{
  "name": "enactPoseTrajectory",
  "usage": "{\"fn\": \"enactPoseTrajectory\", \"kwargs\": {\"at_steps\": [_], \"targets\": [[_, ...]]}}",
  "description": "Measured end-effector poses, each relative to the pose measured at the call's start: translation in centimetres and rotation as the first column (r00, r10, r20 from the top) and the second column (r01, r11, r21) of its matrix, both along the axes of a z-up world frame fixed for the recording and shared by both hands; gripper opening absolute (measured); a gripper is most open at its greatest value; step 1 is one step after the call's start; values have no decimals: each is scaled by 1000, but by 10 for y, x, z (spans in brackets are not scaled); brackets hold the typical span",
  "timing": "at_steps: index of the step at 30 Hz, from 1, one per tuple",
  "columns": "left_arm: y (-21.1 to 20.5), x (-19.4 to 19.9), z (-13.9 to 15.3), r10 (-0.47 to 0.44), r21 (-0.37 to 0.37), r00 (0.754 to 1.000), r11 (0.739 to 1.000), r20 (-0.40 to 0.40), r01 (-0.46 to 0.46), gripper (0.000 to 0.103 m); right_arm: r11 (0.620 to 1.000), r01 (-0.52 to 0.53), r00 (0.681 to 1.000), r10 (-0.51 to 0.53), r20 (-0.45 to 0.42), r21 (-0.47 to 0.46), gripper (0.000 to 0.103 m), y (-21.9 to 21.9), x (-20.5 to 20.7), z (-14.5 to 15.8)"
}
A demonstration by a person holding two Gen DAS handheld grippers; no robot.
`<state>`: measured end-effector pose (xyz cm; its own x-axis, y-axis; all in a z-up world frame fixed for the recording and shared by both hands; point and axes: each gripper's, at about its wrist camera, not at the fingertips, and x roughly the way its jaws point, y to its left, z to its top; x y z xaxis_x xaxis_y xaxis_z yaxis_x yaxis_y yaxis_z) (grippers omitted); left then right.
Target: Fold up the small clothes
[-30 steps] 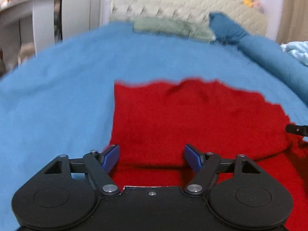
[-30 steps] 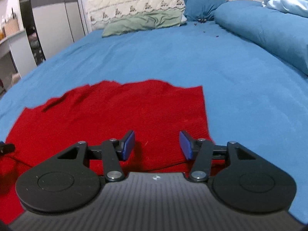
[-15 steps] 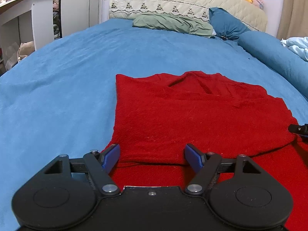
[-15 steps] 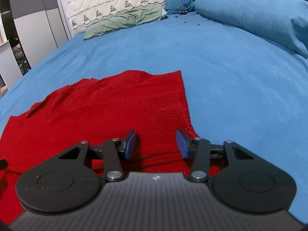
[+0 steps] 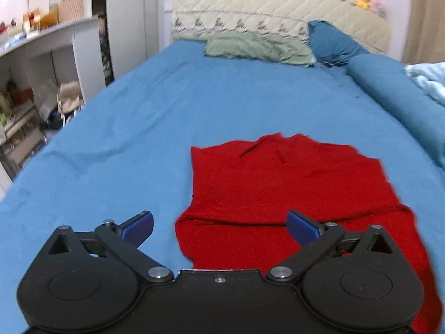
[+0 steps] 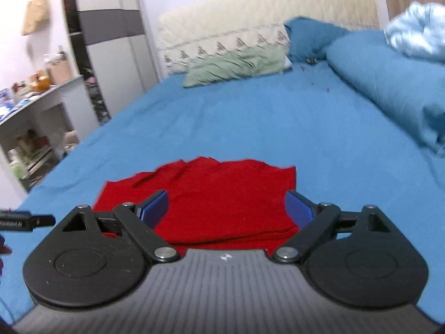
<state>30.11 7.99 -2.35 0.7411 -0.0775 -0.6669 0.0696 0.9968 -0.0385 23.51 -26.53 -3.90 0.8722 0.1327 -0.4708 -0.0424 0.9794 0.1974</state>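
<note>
Blue bedspread (image 5: 139,128) bears a folded red garment (image 5: 278,183) — just ahead of both wide-open, empty hand-held grippers (image 5: 219,225) (image 6: 226,208).

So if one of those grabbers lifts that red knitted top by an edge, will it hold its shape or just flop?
Probably flop: the red top lies folded over itself, with soft wrinkles near its far edge. It looks like a knit, so it may stretch and sag from the pinched spot. It seems unlikely to slide much, since the blue bedsheet under it looks soft and matte.

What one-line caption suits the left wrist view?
Open left tool above a red knit garment folded once on a blue bedsheet.
</note>
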Motion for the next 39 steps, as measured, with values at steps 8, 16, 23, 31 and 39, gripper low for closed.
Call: {"fn": "enactPoseTrajectory", "kwargs": {"at_steps": [8,16,23,31,39], "targets": [[-1,-115,32,-50,16,999,999,-14,50,103,995,-13,998,7,-57,-94,103,2,-145,37],[23,-180,-47,24,-75,998,997,-61,-29,103,983,56,981,-87,-172,-177,103,26,-220,-65],[34,-176,-104,100,-33,987,994,-128,-105,103,971,92,957,-148,-250,-222,95,49,-206,-136],[34,-174,-125,82,-4,979,996,-189,-84,103,937,202,922,-280,-269,-283,81,40,-214,-149],[35,-180,-129,88,7,978,996,-189,-88,102,961,253,917,-274,-289,-108,76,1,-230,-148]]}}
